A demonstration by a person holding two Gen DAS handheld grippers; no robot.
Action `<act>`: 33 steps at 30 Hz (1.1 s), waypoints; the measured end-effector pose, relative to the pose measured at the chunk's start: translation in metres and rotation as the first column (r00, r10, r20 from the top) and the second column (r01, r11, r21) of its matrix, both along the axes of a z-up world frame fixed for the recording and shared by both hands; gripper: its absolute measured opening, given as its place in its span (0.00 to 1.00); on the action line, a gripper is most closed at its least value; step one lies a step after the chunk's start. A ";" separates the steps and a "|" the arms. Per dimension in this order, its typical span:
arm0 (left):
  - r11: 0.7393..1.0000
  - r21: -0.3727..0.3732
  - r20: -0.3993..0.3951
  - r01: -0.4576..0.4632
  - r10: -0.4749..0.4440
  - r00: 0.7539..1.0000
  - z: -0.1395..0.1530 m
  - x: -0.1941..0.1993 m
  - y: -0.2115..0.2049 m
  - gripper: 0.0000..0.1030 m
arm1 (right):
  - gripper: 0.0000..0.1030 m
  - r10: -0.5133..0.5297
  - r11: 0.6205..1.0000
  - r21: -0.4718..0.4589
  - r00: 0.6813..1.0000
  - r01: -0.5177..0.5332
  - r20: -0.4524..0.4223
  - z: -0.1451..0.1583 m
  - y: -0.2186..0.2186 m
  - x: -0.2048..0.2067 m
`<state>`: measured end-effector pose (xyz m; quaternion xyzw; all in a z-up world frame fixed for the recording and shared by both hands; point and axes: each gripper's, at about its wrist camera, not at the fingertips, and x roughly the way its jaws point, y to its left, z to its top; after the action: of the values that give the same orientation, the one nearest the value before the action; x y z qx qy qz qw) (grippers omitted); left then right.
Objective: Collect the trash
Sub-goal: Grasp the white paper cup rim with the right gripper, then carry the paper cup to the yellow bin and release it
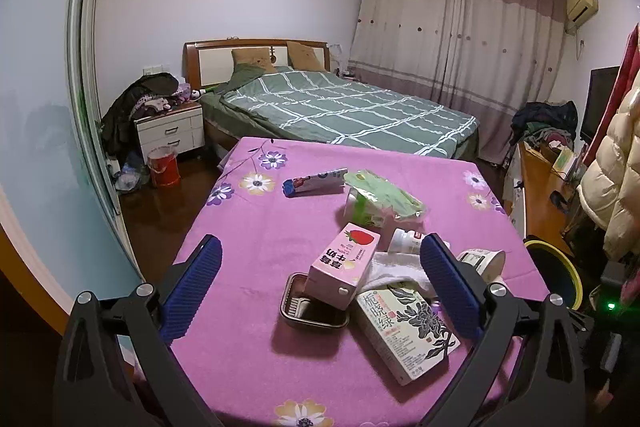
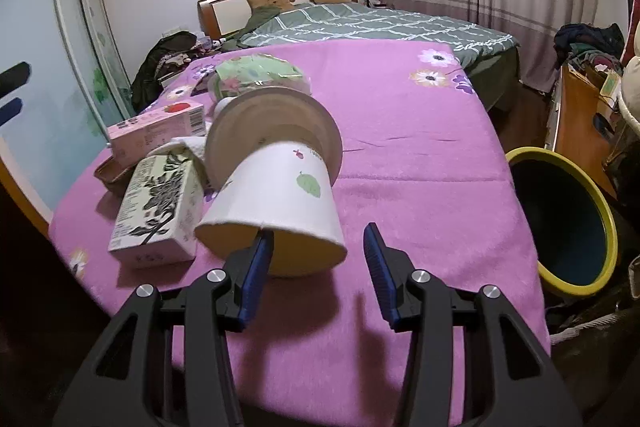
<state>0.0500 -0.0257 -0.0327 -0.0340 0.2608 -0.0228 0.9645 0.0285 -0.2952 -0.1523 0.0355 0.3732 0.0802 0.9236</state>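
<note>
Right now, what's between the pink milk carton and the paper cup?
A white cloth, bunched between the carton and the cup; the right wrist view shows it.

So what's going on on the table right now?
A person is clearing trash off the purple-cloth table with two handheld grippers. The right gripper has one finger inside the mouth of a tipped paper cup, the other outside; whether it pinches the wall is unclear. The left gripper is open above the pink strawberry milk carton and holds nothing. A yellow-rimmed bin stands beside the table.
</note>
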 end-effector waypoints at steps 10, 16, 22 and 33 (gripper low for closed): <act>0.999 0.015 -0.030 0.041 -0.040 0.999 -0.006 0.007 -0.018 0.95 | 0.04 0.026 0.999 0.029 1.000 -0.026 0.017 0.005 -0.011 -0.008; 0.999 0.016 -0.027 0.045 -0.045 0.999 -0.007 0.008 -0.020 0.95 | 0.04 0.025 0.999 0.042 0.997 -0.028 0.071 0.024 -0.019 -0.029; 0.998 0.021 -0.036 0.053 -0.052 0.998 -0.009 0.008 -0.023 0.95 | 0.04 -0.005 0.999 0.050 0.994 0.000 0.108 0.037 -0.030 -0.040; 0.997 0.031 -0.045 0.064 -0.063 0.997 -0.017 0.012 -0.028 0.95 | 0.04 -0.260 0.965 0.083 0.954 0.250 0.148 0.049 -0.107 -0.039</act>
<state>0.0620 -0.0534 -0.0494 -0.0104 0.2833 -0.0486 0.9577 -0.0104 -0.4019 -0.1036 0.1061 0.2884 -0.0253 0.9513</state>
